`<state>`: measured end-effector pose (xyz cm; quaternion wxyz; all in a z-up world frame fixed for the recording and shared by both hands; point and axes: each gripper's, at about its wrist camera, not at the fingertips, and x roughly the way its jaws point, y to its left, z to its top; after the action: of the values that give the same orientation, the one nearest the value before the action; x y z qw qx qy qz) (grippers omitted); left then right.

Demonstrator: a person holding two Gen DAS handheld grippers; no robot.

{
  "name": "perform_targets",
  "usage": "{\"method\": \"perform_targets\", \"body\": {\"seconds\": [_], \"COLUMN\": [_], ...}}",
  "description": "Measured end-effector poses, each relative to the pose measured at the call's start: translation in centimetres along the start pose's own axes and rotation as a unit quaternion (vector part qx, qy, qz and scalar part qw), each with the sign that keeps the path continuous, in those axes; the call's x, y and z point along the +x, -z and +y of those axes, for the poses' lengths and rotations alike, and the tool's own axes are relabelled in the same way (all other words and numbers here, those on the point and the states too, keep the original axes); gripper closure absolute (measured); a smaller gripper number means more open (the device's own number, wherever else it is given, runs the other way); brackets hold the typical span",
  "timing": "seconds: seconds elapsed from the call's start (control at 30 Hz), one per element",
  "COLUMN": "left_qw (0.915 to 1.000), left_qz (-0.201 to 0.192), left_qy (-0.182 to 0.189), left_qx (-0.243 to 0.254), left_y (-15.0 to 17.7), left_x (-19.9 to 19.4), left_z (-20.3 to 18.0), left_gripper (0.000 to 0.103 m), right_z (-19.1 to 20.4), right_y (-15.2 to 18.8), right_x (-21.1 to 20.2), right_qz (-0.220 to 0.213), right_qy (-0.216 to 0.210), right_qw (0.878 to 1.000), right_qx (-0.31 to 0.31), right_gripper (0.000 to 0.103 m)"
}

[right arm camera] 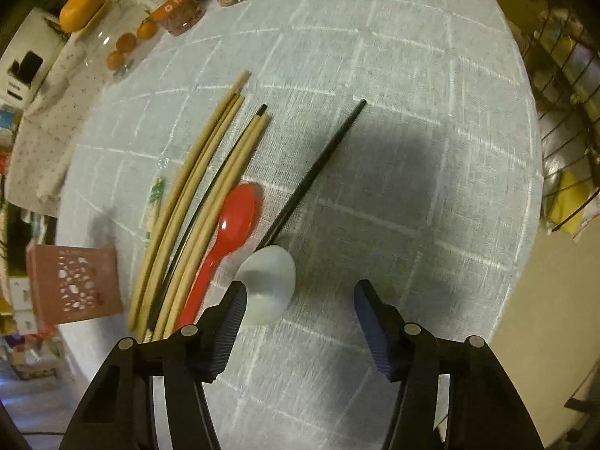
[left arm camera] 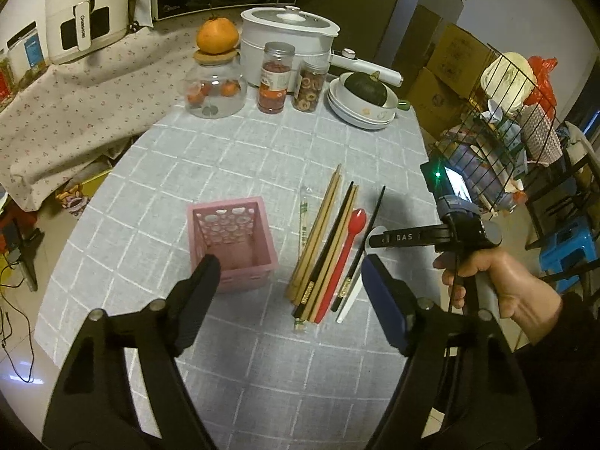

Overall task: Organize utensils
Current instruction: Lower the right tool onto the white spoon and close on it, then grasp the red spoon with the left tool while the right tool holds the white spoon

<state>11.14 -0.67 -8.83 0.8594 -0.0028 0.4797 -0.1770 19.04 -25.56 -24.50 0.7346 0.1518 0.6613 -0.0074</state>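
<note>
A table covered in a pale grey checked cloth (left arm camera: 232, 157), seen from two hand-held grippers. At the far left a pink perforated basket (left arm camera: 231, 242) stands upright and appears to hold nothing; the left gripper (left arm camera: 288, 277) hovers above the table with its fingers spread wide and nothing between them, one finger overlapping the basket's near corner in the left wrist view. Just right of the basket lies a tight bundle of utensils, all pointing away from the viewer: a wrapped pair of disposable chopsticks (left arm camera: 303, 225), several wooden chopsticks (right arm camera: 195, 183), a black chopstick among them, then a red spoon (right arm camera: 228, 232) pressed against the bundle. Next comes a white spoon (right arm camera: 268, 285) whose bowl rests on the lower end of a lone black chopstick (right arm camera: 318, 165) that angles off to the right. The right gripper (right arm camera: 298, 313) hangs low over the white spoon, fingers wide apart and empty, its left finger very near the spoon's bowl; whether it touches cannot be told. Likely trouble: closing here could catch the red spoon or the black chopstick beneath along with the white spoon, or the smooth curved bowl could slip from the pads and scatter the bundle; a careless drop might also tip the light basket
</note>
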Motion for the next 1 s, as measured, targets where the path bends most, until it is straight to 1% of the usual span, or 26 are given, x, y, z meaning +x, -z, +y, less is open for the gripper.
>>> {"method": "perform_targets", "body": {"seconds": [0.1, 0.13, 0.17, 0.23, 0.27, 0.37, 0.43, 0.47, 0.5, 0.6, 0.7, 0.73, 0.83, 0.9, 0.97, 1.0], "left_qw": [1.0, 1.0, 1.0, 1.0, 1.0, 0.9999, 0.9998, 0.9997, 0.9997, 0.9997, 0.9984, 0.9978, 0.9938, 0.991, 0.9887, 0.9881], "left_qz": [-0.001, -0.001, -0.002, -0.002, -0.003, -0.005, -0.006, -0.006, -0.005, -0.006, 0.02, 0.029, 0.077, 0.105, 0.127, 0.132], "left_qy": [-0.004, -0.004, -0.005, -0.006, -0.005, -0.004, -0.004, -0.002, 0.001, 0.014, 0.034, 0.037, 0.056, 0.064, 0.063, 0.062], "left_qx": [0.001, 0.002, 0.003, 0.006, 0.008, 0.016, 0.02, 0.022, 0.023, 0.021, 0.04, 0.047, 0.057, 0.052, 0.048, 0.049], "left_y": [0.1, 0.2, 0.2, 0.3, 0.4, 0.5, 0.5, 0.5, 0.5, 0.4, 0.0, -0.1, -0.6, -1.0, -1.7, -1.8], "left_x": [-0.1, -0.1, -0.1, -0.2, -0.2, -0.4, -0.5, -0.5, -0.5, -0.3, 1.5, 2.2, 5.7, 8.1, 10.9, 11.7], "left_z": [0.1, 0.2, 0.2, 0.1, 0.1, -0.3, -0.6, -0.8, -1.1, -2.3, -5.0, -5.7, -7.9, -8.8, -9.7, -10.1], "left_gripper": [0.025, 0.025, 0.025, 0.025, 0.025, 0.025, 0.028, 0.033, 0.035, 0.036, 0.041, 0.041, 0.045, 0.056, 0.06, 0.067], "right_z": [0.8, 1.1, 1.2, 1.4, 1.5, 1.4, 1.5, 1.5, 1.3, 0.7, -0.6, -0.4, -2.4, -3.0, -3.9, -4.4], "right_y": [0.1, 0.0, 0.0, 0.1, 0.2, 0.5, 0.8, 1.0, 1.2, 1.9, 2.5, 2.8, 3.3, 3.5, 3.5, 3.4], "right_x": [0.0, 0.1, 0.1, 0.1, 0.1, -0.4, -1.1, -1.8, -2.4, -4.5, -6.3, -6.5, -7.6, -7.4, -7.0, -6.9], "right_qz": [-0.01, -0.013, -0.011, -0.012, -0.011, -0.018, -0.029, -0.037, -0.043, -0.057, -0.063, -0.064, -0.066, -0.068, -0.06, -0.056], "right_qy": [0.026, 0.029, 0.026, 0.028, 0.025, 0.012, 0.006, 0.007, 0.006, -0.008, -0.015, -0.017, -0.029, -0.026, -0.028, -0.03], "right_qw": [1.0, 0.999, 0.999, 0.999, 0.999, 0.999, 0.999, 0.998, 0.998, 0.997, 0.997, 0.997, 0.997, 0.997, 0.998, 0.998], "right_qx": [-0.014, -0.017, -0.018, -0.022, -0.024, -0.026, -0.033, -0.041, -0.047, -0.052, -0.048, -0.046, -0.038, -0.032, -0.02, -0.015], "right_gripper": [0.055, 0.065, 0.081, 0.085, 0.093, 0.096, 0.098, 0.098, 0.098, 0.099, 0.099, 0.099, 0.099, 0.099, 0.098, 0.098]}}
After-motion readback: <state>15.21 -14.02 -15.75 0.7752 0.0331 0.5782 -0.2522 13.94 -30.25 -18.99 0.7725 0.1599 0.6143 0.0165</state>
